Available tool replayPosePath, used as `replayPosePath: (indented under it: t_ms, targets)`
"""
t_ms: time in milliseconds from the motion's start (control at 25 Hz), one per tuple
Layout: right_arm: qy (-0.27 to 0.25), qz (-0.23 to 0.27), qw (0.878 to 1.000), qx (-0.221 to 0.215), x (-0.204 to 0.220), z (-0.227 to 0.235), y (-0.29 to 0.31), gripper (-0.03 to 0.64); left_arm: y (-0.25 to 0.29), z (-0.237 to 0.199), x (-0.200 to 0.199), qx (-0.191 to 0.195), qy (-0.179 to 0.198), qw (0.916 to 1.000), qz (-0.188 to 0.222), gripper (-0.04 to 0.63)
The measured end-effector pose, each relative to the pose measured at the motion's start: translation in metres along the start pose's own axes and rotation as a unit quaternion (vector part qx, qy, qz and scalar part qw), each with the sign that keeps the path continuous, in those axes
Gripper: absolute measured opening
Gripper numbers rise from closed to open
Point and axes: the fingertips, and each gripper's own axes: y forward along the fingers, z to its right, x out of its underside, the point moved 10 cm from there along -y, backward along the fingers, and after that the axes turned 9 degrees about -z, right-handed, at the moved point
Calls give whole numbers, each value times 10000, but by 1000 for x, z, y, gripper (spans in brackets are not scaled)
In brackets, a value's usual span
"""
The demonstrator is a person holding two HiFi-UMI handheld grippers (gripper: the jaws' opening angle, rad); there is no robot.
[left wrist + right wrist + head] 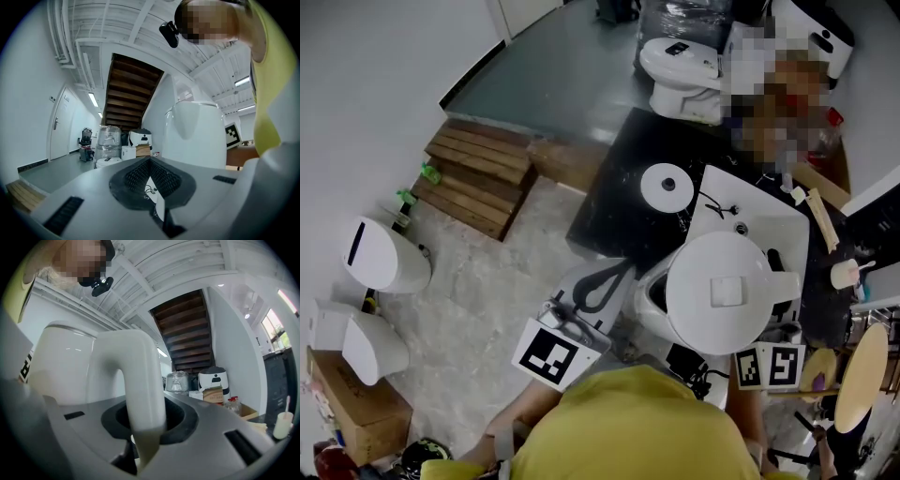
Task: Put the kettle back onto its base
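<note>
The white kettle [717, 291] hangs over the near edge of the black table [614, 206], lid up. My right gripper [143, 425] is shut on its curved handle [140, 380]; in the head view only that gripper's marker cube [769, 366] shows below the kettle. The round white base [667, 186] with a dark centre lies on the table beyond the kettle, with nothing on it. My left gripper [605, 281] is just left of the kettle body [197, 136], its jaws together and empty, apart from the kettle.
A white rectangular slab [769, 220] with a black cord lies right of the base. A white cup [846, 274] and a wooden stick sit at the table's right. Wooden pallets [478, 173], white appliances [384, 255] and a cardboard box [347, 403] are on the floor at left.
</note>
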Motion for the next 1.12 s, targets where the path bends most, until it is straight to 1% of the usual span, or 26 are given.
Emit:
replayPosePath:
  t_ms: [120, 320, 440, 600, 760, 920, 1120]
  targets:
    - [-7, 32, 9999, 156, 0, -1, 16, 89, 12, -19, 0, 197, 15, 9998, 35, 2]
    - [54, 71, 9990, 441, 1, -2, 37, 89, 28, -46, 0, 482, 164, 9987, -11, 2]
    - [110, 31, 9984, 545, 5, 3, 50, 89, 39, -56, 2, 587, 110, 9982, -29, 2]
    - [-8, -56, 9983, 576, 9, 11, 70, 89, 55, -65, 7, 745, 51, 9972, -81, 2]
    - [-77, -144, 9982, 569, 12, 23, 92, 89, 75, -76, 10, 990, -135, 9950, -61, 2]
    - [-29, 89, 9985, 535, 0, 28, 121, 89, 94, -83, 12, 1083, -103, 9940, -142, 2]
    - [-34, 130, 9988, 463, 4, 39, 146, 89, 116, -95, 17, 1070, 85, 9937, -317, 2]
